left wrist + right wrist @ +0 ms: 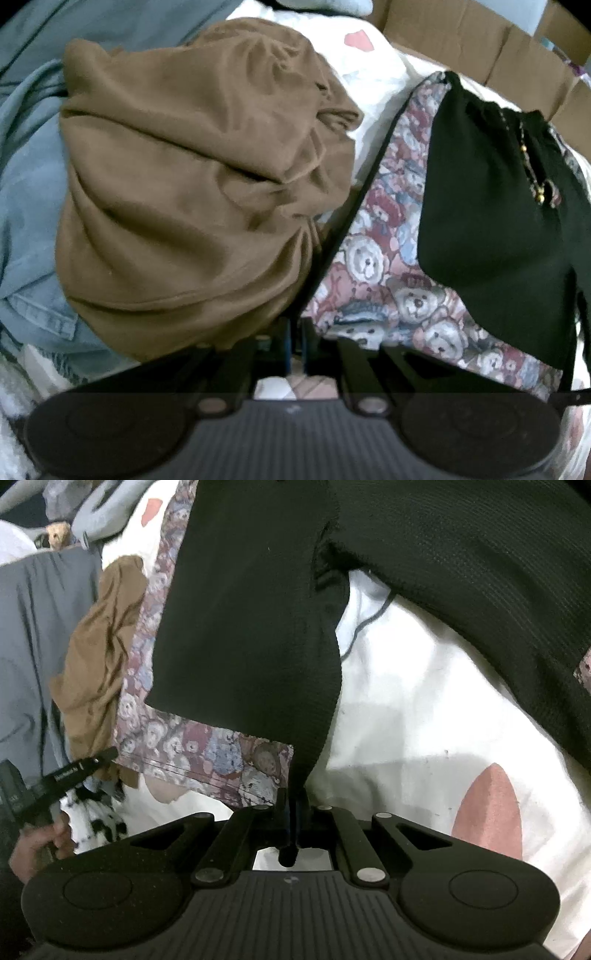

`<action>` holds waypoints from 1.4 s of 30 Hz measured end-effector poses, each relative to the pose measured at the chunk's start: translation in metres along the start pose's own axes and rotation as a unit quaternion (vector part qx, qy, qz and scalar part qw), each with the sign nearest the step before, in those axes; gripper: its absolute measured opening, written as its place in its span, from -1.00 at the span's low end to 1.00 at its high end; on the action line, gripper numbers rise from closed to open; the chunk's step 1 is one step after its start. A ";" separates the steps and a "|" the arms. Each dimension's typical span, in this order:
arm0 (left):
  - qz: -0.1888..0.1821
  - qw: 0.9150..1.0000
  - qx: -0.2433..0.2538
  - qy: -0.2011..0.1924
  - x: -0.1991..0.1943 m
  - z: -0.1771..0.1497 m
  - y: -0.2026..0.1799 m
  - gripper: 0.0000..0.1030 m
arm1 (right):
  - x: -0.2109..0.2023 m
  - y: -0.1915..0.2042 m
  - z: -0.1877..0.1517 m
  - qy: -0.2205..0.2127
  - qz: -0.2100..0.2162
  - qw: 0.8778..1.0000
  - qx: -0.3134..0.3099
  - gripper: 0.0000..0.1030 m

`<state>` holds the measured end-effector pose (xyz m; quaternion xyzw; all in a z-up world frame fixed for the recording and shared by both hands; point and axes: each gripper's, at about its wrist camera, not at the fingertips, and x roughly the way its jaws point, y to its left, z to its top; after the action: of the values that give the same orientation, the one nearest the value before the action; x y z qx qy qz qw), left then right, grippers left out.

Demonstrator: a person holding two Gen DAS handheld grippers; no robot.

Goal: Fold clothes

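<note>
A: Clothes first: where's the black garment (251,620)?

B: Right claw (293,812) is clamped on its lower corner. Left claw (295,332) is together on the dark edge of the teddy-bear fabric (373,266).

A: And around them?

B: Black piece draped over the teddy print on a white sheet (424,701); a crumpled brown garment (192,177) lies beside it. Folding looks barely begun.
</note>
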<state>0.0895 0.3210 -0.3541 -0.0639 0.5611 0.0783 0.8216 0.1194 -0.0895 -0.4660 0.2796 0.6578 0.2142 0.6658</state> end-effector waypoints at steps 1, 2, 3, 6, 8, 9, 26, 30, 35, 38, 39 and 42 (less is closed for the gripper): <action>0.002 1.000 -0.001 0.004 0.002 0.000 0.000 -0.90 | 0.003 0.000 0.000 0.004 -0.004 1.000 0.000 -1.00; 0.007 1.000 0.001 0.008 0.006 -0.001 0.000 -0.90 | 0.006 -0.001 -0.002 0.007 -0.008 1.000 -0.001 -1.00; 0.012 1.000 0.004 0.012 0.010 -0.001 -0.001 -0.89 | 0.009 -0.001 -0.004 0.010 -0.011 1.000 -0.002 -1.00; 0.022 0.999 0.008 0.028 0.025 -0.001 -0.002 -0.90 | 0.014 0.000 -0.008 0.013 -0.016 1.000 -0.009 -1.00; 0.027 0.999 0.010 0.037 0.033 -0.001 -0.004 -0.90 | 0.016 0.002 -0.009 0.015 -0.019 1.000 -0.014 -1.00; 0.029 0.999 0.010 0.042 0.036 -0.001 -0.004 -0.90 | 0.016 0.003 -0.009 0.015 -0.020 1.000 -0.016 -1.00; 0.024 0.999 0.024 0.027 0.015 0.003 -0.036 -0.58 | 0.000 0.016 -0.006 0.011 -0.069 0.997 -0.027 -0.81; 0.005 0.999 0.035 -0.004 0.002 0.014 -0.065 -0.42 | -0.016 0.026 -0.002 -0.020 -0.070 0.996 -0.045 -0.78; -0.029 0.998 0.039 -0.034 0.002 0.025 -0.098 -0.39 | -0.028 0.032 0.003 -0.053 -0.058 0.996 -0.050 -0.64; -0.053 0.997 0.043 -0.041 0.010 0.028 -0.125 -0.36 | -0.028 0.032 0.004 -0.057 -0.062 0.995 -0.054 -0.61; -0.063 0.996 0.050 -0.038 0.012 0.027 -0.135 -0.31 | -0.027 0.031 0.004 -0.057 -0.065 0.995 -0.056 -0.61; -0.084 0.993 0.073 -0.038 0.022 0.021 -0.164 -0.15 | -0.027 0.027 0.007 -0.061 -0.053 0.996 -0.037 -0.61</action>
<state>0.1488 0.1659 -0.3643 -0.0474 0.5267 -0.0301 0.8482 0.1273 -0.0875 -0.4282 0.2317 0.6215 0.1851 0.7251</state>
